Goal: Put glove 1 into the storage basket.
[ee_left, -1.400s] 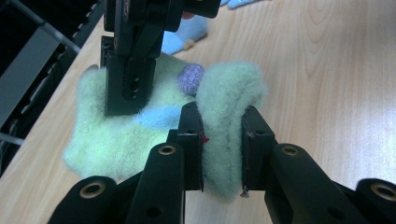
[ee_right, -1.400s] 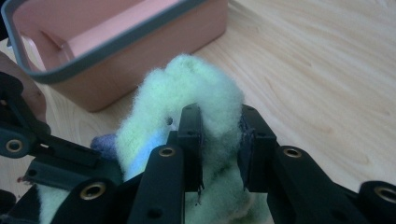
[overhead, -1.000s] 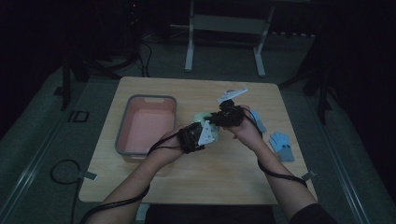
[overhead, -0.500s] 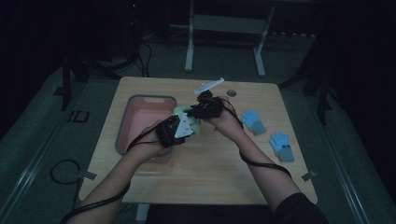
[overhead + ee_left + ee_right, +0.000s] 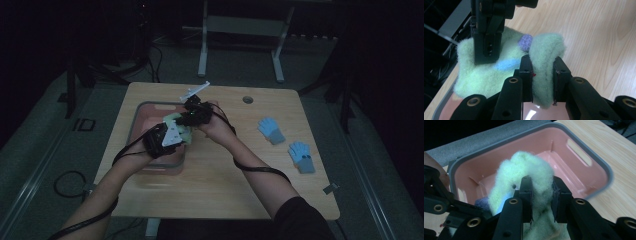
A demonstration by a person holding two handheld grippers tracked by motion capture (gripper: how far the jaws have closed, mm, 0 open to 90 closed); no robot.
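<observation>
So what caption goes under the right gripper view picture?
Right gripper clamped on a fuzzy green glove above the pink tub.

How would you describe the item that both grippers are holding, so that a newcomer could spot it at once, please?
Start at the wooden table and find the pink tray with a grey rim on its left side. Over the tray's near right edge, the left gripper and right gripper both clamp a fuzzy pale green glove. Unlike the two blue gloves lying far right, it is green, with blue and purple patches.
</observation>
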